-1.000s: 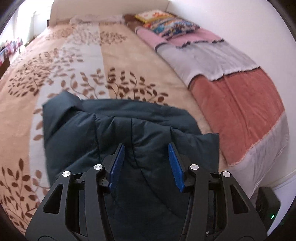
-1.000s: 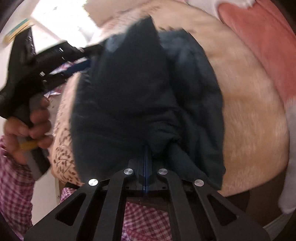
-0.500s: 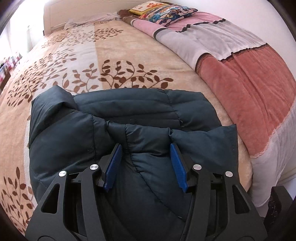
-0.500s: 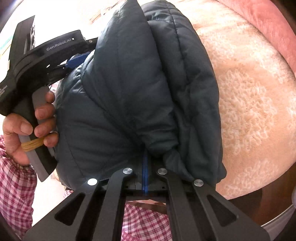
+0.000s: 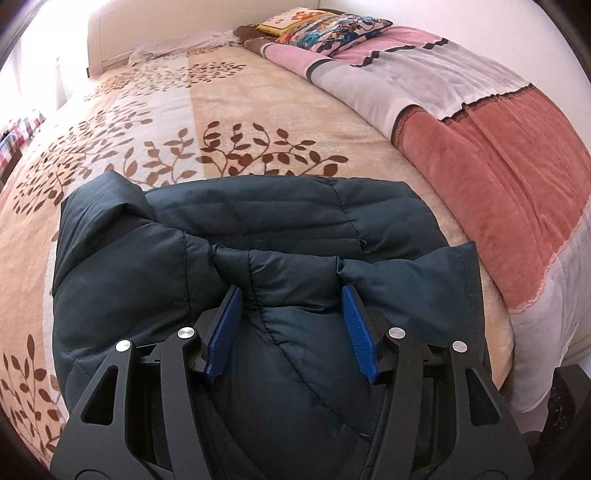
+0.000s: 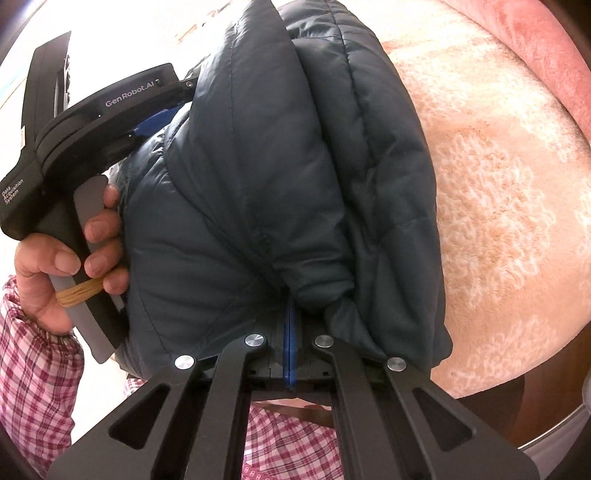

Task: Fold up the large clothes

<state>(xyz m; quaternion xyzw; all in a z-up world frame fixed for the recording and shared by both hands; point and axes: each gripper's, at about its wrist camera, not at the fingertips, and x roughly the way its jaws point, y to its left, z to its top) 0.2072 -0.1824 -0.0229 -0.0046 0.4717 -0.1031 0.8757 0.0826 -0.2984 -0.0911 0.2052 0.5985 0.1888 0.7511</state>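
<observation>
A dark teal puffer jacket (image 5: 258, 229) lies folded in a thick bundle near the foot edge of the bed. My left gripper (image 5: 291, 295) is open, its blue pads on either side of a fold of the jacket, with fabric between them. My right gripper (image 6: 290, 317) is shut on a bunched edge of the jacket (image 6: 266, 166), pads pressed together. The right wrist view also shows the left gripper's black body (image 6: 92, 122) and the hand holding it, at the jacket's far side.
The jacket rests on a beige bedspread with brown leaf print (image 5: 236, 107). A pink, grey and red blanket (image 5: 480, 122) lies along the right side. Colourful pillows (image 5: 325, 26) sit at the head. The bed's foot edge (image 6: 509, 387) is close.
The jacket bundle has come down onto the bed. Both grippers moved closer to it. The left stays open, the right stays shut on the fabric.
</observation>
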